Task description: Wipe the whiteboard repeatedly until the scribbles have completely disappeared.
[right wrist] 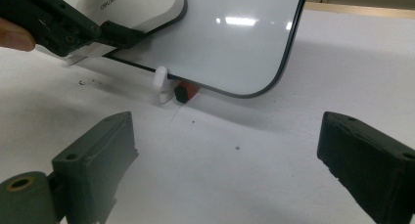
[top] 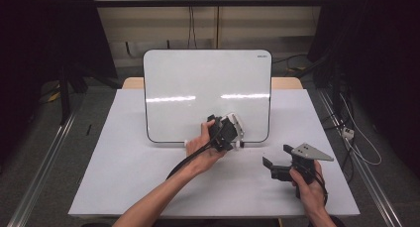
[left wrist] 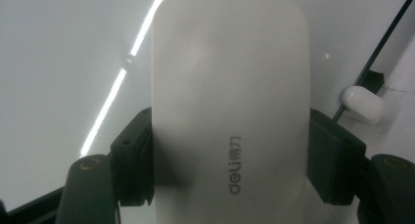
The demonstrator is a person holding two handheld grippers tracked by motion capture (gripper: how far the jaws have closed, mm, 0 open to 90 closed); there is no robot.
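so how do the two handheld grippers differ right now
The left gripper is shut on the white oblong plastic eraser, its pads pressing both long sides; the right gripper stands open with nothing between its jaws. The left one is up at the lower edge of the upright white board, while the right one sits back over the white table sheet, away from the board. Both have black jaws and are hand-held.

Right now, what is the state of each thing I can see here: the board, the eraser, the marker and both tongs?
White rounded whiteboard: standing propped on the table, its surface blank.
White plastic eraser: clamped in the left tongs, against the board.
Left tongs: shut on the eraser.
Right tongs: open, holding nothing.
Marker with white cap: lying at the board's bottom edge, capped.
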